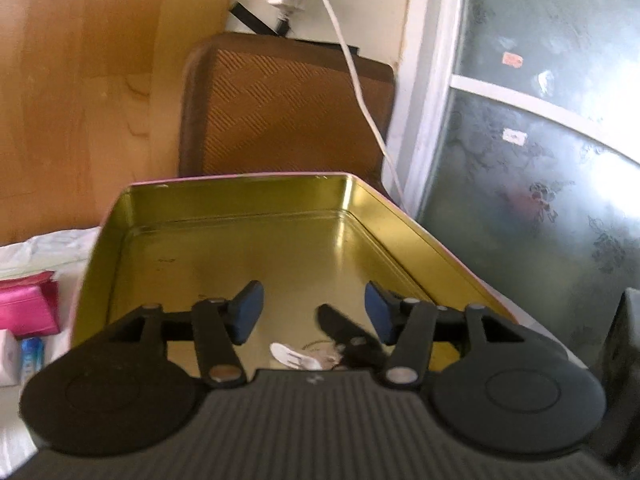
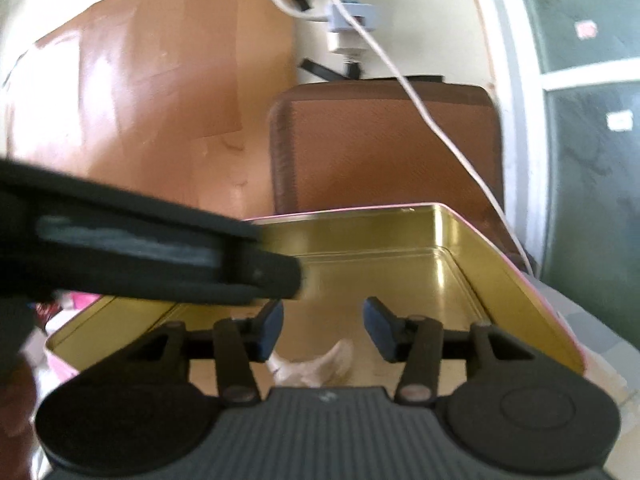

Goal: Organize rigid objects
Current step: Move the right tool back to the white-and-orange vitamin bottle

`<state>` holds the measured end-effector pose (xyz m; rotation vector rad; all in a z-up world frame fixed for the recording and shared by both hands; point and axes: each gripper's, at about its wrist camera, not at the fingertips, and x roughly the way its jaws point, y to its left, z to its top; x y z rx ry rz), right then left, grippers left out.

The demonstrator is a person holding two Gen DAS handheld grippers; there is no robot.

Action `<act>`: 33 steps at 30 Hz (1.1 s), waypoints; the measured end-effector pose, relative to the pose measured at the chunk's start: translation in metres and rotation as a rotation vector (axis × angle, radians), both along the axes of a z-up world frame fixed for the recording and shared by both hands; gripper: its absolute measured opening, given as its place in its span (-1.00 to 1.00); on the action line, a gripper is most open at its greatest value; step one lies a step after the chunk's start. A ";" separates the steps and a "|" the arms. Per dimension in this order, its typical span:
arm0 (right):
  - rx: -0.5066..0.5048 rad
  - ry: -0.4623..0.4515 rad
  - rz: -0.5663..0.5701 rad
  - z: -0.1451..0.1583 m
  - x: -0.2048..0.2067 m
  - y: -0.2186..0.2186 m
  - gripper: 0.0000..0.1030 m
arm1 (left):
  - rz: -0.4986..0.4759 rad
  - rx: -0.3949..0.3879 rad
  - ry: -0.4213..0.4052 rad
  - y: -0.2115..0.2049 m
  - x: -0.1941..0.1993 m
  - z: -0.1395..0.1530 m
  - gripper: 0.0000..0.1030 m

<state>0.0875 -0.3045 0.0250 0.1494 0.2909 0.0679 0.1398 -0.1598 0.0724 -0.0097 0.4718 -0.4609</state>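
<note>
A shallow gold tin tray (image 1: 224, 200) with a pink outer rim lies in front of both grippers; it also shows in the right wrist view (image 2: 400, 236). My left gripper (image 1: 314, 312) is open and empty above the tray's near end. Below it lie a small white plastic piece (image 1: 294, 356) and a black elongated object (image 1: 344, 330) on the tray floor. My right gripper (image 2: 323, 330) is open and empty over the tray. A pale object (image 2: 320, 366) lies under it, blurred. The left gripper's body (image 2: 140, 252) crosses the right wrist view from the left.
A brown woven chair back (image 1: 288, 108) stands behind the tray. A white cable (image 1: 360, 80) hangs from a wall plug across it. A glass door (image 1: 540, 140) is at the right. A pink box (image 1: 28, 306) and small packets (image 1: 32, 354) lie left of the tray.
</note>
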 end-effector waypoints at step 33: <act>0.046 -0.150 0.076 0.037 -0.052 0.045 0.18 | 0.563 0.063 0.002 0.216 -0.094 -0.029 0.31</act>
